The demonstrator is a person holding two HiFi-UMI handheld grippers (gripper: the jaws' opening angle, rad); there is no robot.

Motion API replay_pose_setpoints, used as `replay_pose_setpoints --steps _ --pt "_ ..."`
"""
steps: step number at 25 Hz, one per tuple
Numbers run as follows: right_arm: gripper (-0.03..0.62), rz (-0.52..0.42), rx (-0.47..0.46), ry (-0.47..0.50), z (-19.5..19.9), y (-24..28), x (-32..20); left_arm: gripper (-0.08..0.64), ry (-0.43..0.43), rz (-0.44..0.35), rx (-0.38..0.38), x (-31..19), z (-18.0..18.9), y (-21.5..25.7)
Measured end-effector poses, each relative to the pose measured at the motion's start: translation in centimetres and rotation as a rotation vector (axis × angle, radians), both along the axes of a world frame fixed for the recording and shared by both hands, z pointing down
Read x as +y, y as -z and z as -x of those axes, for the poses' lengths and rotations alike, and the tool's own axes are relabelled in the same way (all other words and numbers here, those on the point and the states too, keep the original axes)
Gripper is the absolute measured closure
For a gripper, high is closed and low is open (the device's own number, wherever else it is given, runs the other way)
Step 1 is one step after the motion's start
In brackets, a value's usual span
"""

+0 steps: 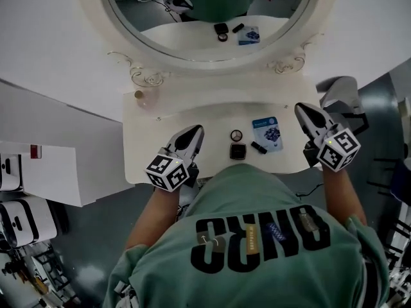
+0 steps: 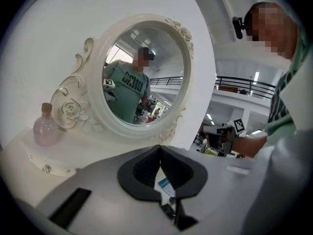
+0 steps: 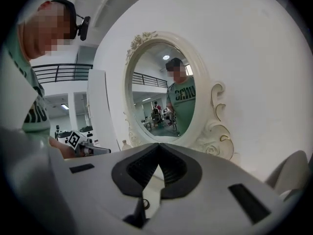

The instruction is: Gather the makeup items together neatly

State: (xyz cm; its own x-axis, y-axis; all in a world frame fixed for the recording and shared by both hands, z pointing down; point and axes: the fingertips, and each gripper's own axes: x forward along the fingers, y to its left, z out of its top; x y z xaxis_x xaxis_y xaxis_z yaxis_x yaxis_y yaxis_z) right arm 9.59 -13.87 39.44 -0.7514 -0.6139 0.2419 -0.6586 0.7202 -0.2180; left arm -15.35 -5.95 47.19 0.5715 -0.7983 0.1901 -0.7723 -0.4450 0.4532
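Four makeup items lie near the front middle of the white vanity table [image 1: 160, 153]: a round compact [image 1: 236, 135], a square black compact [image 1: 238, 151], a black lipstick tube [image 1: 258, 147] and a blue packet [image 1: 267, 135]. My left gripper [image 1: 194, 132] hovers left of them, shut and holding nothing. My right gripper [image 1: 302, 111] hovers right of the packet, its jaws also together and holding nothing. In the left gripper view the closed tips [image 2: 160, 147] point over the blue packet [image 2: 164, 184] and the square compact [image 2: 168, 210]. The right gripper's tips [image 3: 159, 145] face the mirror.
A large oval mirror [image 1: 212, 18] with an ornate white frame stands at the back of the table. A small pink bottle [image 1: 139, 95] sits at the back left corner. A chair [image 1: 340, 92] stands right of the table, and white equipment [image 1: 19, 172] is on the floor at the left.
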Motion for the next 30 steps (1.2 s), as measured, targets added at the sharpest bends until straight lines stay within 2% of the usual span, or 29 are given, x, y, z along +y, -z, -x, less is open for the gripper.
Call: replay_pose_setpoints --steps 3,6,9,12,16,23,30 --pt "0.598 0.016 -0.006 0.032 -0.9 -1.2 -1.1 0.551 -0.013 0.037 -0.041 -0.2 -3.1 -1.9" --pt "0.598 0.032 -0.010 0.068 -1.9 -2.6 -1.6 0.544 -0.061 0.095 -0.091 -0.1 -7.3 -4.8" --pt "0.598 0.053 -0.013 0.101 -3.1 -3.8 -1.7 0.434 -0.128 0.183 -0.143 0.1 -11.7 -8.2" --pt "0.598 0.084 -0.016 0.124 -4.6 -5.2 -1.9 0.339 -0.201 0.286 -0.240 0.5 -15.8 -12.1" --pt "0.598 0.129 -0.025 0.135 -6.0 -7.1 -2.3 0.279 -0.268 0.422 -0.353 1.1 -19.7 -17.3" --pt "0.598 0.184 -0.041 0.141 -7.6 -9.9 -1.9 0.191 -0.312 0.590 -0.513 2.1 -22.9 -24.1" --pt "0.598 0.199 -0.038 0.116 -9.8 -10.1 -1.2 0.183 -0.309 0.650 -0.638 1.8 -23.6 -26.0"
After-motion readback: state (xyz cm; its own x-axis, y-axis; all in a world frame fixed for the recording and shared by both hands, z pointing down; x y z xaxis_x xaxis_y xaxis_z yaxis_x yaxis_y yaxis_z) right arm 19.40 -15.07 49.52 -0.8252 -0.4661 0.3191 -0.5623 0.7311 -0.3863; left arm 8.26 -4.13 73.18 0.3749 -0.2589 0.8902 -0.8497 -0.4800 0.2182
